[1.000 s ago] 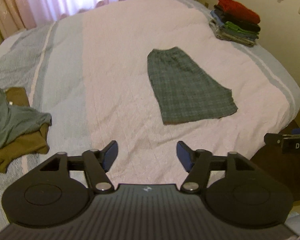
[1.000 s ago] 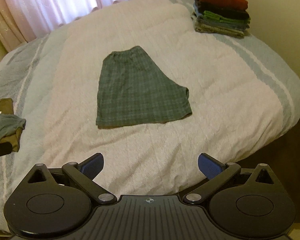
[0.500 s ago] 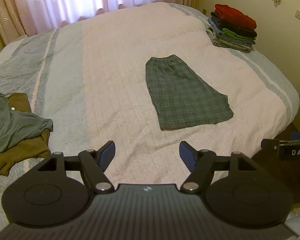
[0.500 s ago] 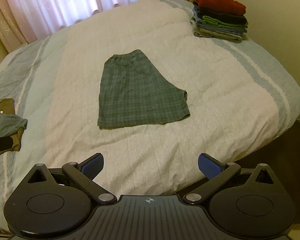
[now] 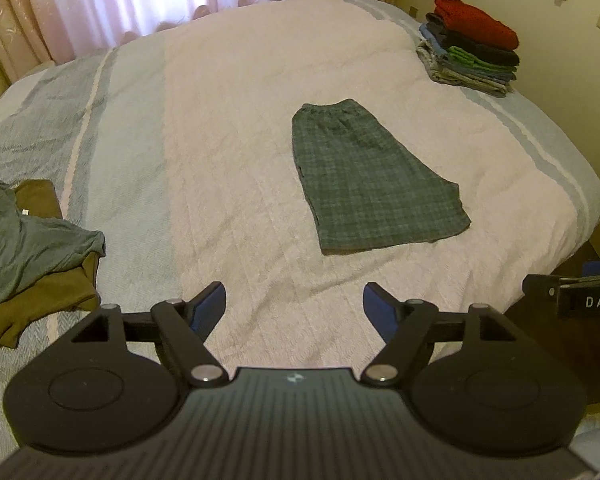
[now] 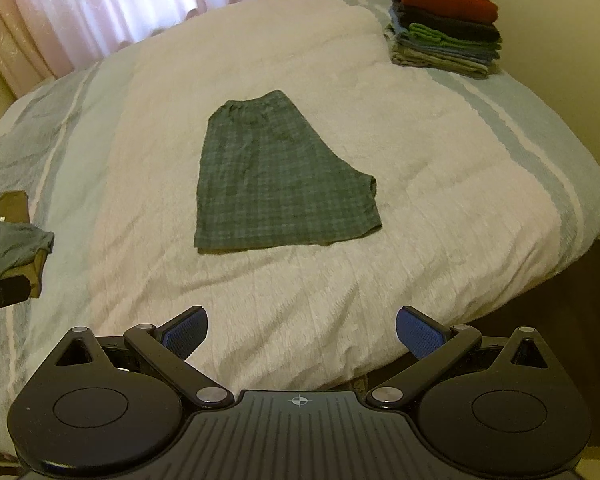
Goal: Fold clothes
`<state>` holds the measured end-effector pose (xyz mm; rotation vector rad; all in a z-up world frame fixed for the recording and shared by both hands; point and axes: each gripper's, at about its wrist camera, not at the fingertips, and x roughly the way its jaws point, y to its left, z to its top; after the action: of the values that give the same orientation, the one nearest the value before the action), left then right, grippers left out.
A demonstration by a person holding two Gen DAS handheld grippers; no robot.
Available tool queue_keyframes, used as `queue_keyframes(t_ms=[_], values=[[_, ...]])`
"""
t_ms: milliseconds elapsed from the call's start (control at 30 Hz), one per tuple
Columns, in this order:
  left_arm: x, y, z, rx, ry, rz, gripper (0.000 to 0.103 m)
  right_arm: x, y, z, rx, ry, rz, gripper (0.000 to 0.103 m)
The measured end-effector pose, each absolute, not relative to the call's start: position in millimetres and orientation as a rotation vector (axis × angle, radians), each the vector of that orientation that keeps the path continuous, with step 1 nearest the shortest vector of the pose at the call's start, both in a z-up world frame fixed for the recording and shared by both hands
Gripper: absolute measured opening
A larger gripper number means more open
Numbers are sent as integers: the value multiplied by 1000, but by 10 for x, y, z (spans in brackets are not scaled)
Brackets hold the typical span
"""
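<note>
Green plaid fabric shorts [image 5: 370, 182] are laid flat at the middle of a bed [image 5: 228, 128] covered in pale quilted bedding. The left tool [image 5: 294, 306] and right tool [image 6: 302, 326] are held spread apart, empty, above the near edge.

The left gripper [image 5: 294, 307] is held level, its jaws spread wide with nothing between them; the blue pads [image 5: 209, 309] face each other across the gap. The right gripper [image 6: 302, 332] is likewise spread wide (its gap looks a little wider than the left's) and holds nothing, its blue pads [image 6: 418, 332] clearly showing. Each gripper shows at the edge of the other's view, so the two are held side by side, apart.
</note>
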<state>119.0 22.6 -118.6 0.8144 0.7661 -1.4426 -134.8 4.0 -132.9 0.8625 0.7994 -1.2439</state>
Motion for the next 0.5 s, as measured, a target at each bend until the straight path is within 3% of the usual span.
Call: queue_keyframes(t_ms=[500], values=[[703,-508,-1296,814,807,-1343,73,-1766,-905,-1418,807,838,-1149,103]])
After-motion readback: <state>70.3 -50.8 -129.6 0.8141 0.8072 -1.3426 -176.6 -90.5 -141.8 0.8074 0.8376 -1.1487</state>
